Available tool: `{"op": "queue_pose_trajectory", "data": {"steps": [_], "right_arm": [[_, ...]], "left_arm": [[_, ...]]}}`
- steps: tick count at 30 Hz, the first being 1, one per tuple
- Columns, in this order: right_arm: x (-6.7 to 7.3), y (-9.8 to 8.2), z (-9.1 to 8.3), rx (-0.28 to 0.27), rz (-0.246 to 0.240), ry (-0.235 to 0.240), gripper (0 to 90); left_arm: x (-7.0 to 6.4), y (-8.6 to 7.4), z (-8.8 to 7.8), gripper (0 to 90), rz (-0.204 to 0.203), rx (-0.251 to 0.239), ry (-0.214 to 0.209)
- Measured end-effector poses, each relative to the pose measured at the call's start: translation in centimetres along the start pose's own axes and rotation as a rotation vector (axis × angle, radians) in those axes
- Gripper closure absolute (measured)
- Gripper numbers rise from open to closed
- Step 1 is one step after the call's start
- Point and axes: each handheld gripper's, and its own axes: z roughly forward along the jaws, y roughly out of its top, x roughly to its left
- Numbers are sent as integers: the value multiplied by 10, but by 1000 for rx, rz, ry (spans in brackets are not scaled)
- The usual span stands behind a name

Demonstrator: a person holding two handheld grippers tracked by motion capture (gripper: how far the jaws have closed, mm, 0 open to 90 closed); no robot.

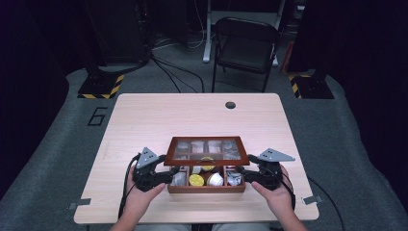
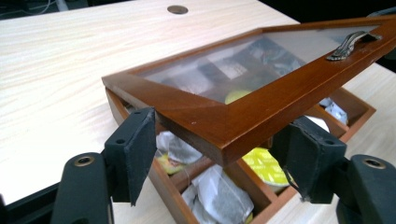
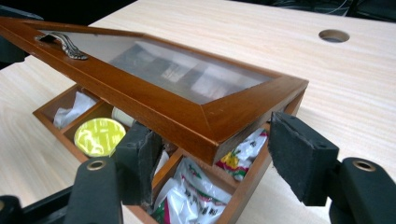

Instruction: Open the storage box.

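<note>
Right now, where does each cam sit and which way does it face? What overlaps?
High view: above the person's side, looking forward and down on the table and wooden box; both forearms, left gripper and right gripper show.
Left gripper view: rides the left gripper, facing the lid corner; its two black jaws stand open around it.
Right gripper view: rides the right gripper, facing the lid's other front corner; its jaws stand open around it.
Shared: both gripper views show the half-raised glass lid, its handle, the tea bags and the table hole.
</note>
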Motion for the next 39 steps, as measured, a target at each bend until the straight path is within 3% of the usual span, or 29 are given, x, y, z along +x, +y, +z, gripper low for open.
{"op": "queue_pose_trajectory", "data": {"steps": [13,18,24,33,39], "right_arm": [[2,14,3,-23,-15,-13,314],[1,23,6,-33,-18,-18,298],[-4,38,9,-43,-15,-24,293],[-11,63,16,-63,-31,-30,303],[-12,72,23,-67,-45,-31,303]], "left_arm": [[5,12,7,260,-27,-19,-5],[8,22,9,258,-15,-32,5],[13,36,15,252,-15,-48,19],[24,56,23,252,-48,-70,13],[27,62,30,255,-34,-72,26]]}}
